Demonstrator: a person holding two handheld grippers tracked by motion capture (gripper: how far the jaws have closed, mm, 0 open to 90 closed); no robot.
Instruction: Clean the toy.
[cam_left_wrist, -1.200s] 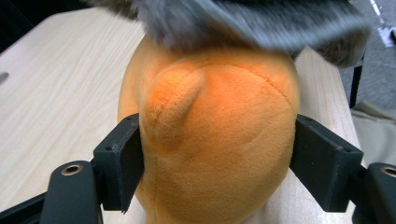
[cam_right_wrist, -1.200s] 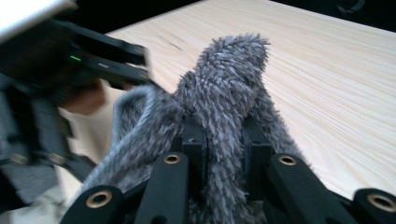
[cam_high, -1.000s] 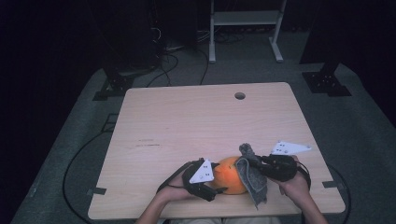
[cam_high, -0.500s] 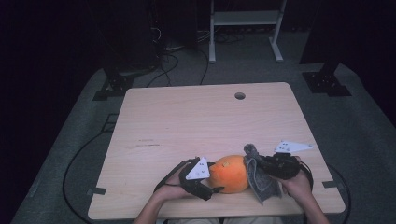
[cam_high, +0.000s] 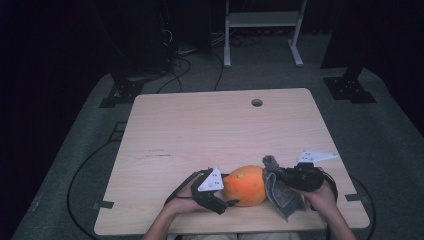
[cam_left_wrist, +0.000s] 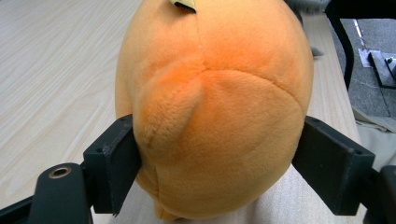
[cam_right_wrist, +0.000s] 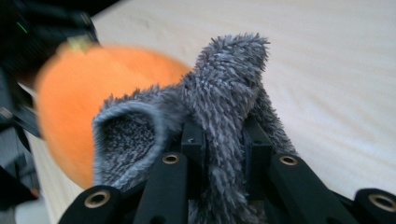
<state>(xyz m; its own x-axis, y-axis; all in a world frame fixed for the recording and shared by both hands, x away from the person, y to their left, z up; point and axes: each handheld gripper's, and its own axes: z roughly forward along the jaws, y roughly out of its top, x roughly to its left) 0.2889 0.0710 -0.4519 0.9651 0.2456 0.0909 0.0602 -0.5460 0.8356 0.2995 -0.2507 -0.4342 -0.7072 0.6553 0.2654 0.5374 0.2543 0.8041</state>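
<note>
An orange plush toy (cam_high: 247, 185) lies on the wooden table (cam_high: 210, 130) near its front edge. My left gripper (cam_high: 231, 191) reaches in from the left and has the plush toy (cam_left_wrist: 215, 107) between its jaws. Both pads touch its sides, and the jaws have just been opening a little. My right gripper (cam_high: 278, 181), on the toy's right, is shut on a grey fuzzy cloth (cam_high: 283, 199). In the right gripper view the cloth (cam_right_wrist: 224, 93) stands up out of the gripper (cam_right_wrist: 224, 140), with the toy (cam_right_wrist: 93, 84) blurred behind it at the left.
A round cable hole (cam_high: 257, 102) sits near the table's far edge. Beyond the table a white frame (cam_high: 260, 30) stands on the floor, with black stand bases (cam_high: 350, 87) and loose cables (cam_high: 185, 65). Both forearms come in over the front edge.
The right gripper has carried the grey cloth slightly to the right and nearer the front edge. The plush toy and the left hand have stayed in place.
</note>
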